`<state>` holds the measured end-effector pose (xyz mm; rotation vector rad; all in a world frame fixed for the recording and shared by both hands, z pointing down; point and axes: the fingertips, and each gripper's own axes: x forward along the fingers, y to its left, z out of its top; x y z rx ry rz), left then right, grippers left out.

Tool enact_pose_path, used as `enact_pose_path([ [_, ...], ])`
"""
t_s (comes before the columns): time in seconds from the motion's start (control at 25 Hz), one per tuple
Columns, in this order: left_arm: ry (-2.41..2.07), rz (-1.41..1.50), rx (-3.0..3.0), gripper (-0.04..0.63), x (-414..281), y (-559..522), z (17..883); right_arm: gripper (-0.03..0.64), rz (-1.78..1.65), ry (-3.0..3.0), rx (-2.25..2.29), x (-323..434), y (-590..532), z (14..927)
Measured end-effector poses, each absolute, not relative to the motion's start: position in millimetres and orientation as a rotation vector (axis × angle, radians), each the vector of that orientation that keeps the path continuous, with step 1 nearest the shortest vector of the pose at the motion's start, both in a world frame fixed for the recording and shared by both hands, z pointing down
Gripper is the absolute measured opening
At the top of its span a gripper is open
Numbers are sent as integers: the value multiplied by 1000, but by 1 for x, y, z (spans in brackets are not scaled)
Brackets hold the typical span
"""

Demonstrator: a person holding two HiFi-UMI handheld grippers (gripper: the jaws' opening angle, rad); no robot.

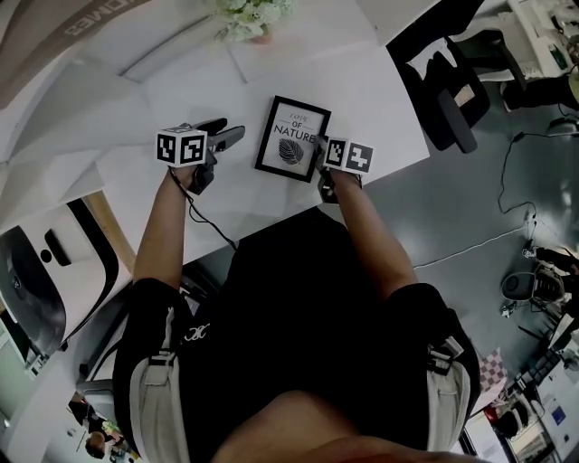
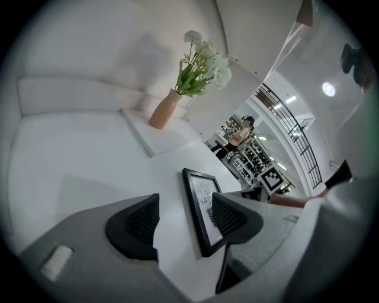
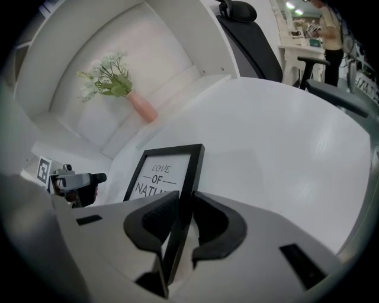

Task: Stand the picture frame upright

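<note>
A black picture frame with a "LOVE OF NATURE" leaf print lies on the white table. In the head view my right gripper is at the frame's near right edge. The right gripper view shows that edge of the frame running between the two dark pads, with my right gripper shut on it. My left gripper hovers just left of the frame. Its jaws stand open with nothing between them. The frame shows beyond its right finger.
A pink vase of white flowers stands at the table's back, also seen as the vase and the vase. A black office chair stands right of the table. The table's front edge runs just under both grippers.
</note>
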<state>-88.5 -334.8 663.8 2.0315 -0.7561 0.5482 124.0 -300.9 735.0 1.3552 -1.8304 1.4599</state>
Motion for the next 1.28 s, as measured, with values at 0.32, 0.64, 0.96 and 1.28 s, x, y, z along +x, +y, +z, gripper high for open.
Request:
enact_pose_path([
  [0.32,-698,452,1960,284,-65,-317,659,74,1606,-1944,1201,125,-300,735],
  [0.64,-584,424,1857,284,-32,-289,670,72,1636,-1992,1147,126,-299,734],
  [0.96,-599,449,1806,259,-17,-280,690,72,1616,-2008,1124,125,-299,734],
  [1.28,-596,439,1768,229,-10,-274,699,72,1622,-2021,1120,125,-299,733],
])
